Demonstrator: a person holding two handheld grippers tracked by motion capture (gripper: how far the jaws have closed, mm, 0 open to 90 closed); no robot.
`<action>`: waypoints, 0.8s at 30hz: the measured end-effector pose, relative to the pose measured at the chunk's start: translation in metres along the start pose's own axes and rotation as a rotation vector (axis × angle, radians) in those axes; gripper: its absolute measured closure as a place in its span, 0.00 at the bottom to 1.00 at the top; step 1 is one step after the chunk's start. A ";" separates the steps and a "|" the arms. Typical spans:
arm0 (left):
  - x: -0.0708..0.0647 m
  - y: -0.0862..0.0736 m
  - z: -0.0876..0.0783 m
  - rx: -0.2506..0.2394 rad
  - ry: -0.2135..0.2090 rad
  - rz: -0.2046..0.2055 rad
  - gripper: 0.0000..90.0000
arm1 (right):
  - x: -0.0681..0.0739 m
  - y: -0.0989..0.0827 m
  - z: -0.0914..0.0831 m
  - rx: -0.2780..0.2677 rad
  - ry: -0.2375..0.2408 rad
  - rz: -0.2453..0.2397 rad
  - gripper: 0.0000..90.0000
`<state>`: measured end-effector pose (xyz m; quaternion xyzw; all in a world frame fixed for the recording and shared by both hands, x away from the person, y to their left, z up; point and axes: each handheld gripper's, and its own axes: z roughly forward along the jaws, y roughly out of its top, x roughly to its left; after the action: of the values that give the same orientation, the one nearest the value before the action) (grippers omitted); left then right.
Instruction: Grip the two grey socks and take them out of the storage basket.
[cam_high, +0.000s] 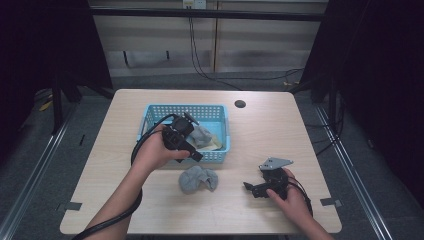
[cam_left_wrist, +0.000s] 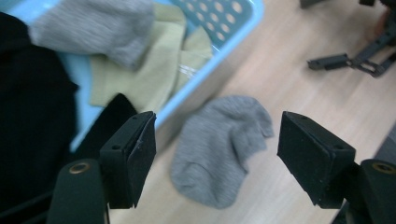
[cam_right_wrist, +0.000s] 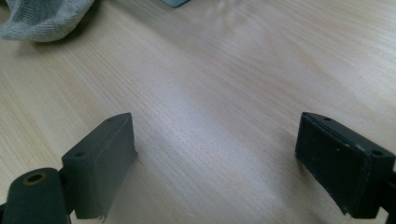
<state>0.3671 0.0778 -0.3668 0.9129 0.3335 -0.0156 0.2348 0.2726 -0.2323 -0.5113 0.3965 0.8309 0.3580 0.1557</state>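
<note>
You are working through a sock-sorting job, and your left gripper (cam_high: 192, 131) is hovering over the front edge of the blue basket (cam_high: 150, 114) with its jaws spread and nothing between them, so this looks like the gap between placing one item and fetching the next. The grey sock (cam_high: 198, 178) is lying crumpled on the table (cam_high: 270, 125), just outside the basket's front wall, at about six o'clock from the basket; in the left gripper view it is sitting below and between your open pads. Your right gripper (cam_high: 252, 188) is resting on the wood at about three o'clock from that sock, well apart from it, jaws wide and empty over bare tabletop. The next move probably calls for lowering the left gripper onto the sock's bunched middle and pinching a fold thick enough to lift cleanly over the rim. Inside the basket, another grey sock (cam_left_wrist: 93, 25) is lying on a pale yellow-green cloth (cam_left_wrist: 154, 65), and dark fabric (cam_left_wrist: 32, 102) is filling the near side.
</note>
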 end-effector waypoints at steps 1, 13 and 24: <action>0.000 0.000 0.000 0.000 0.000 0.000 0.31 | 0.000 0.000 0.000 0.000 0.000 0.000 0.13; 0.032 0.006 0.013 -0.047 0.047 -0.063 0.29 | 0.000 0.000 0.000 -0.003 0.001 0.001 0.13; 0.054 0.019 0.032 -0.074 0.079 -0.132 0.29 | 0.000 0.000 0.000 -0.002 0.001 0.003 0.13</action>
<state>0.4243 0.0837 -0.3972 0.8795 0.4025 0.0173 0.2534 0.2726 -0.2321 -0.5114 0.3975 0.8299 0.3594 0.1553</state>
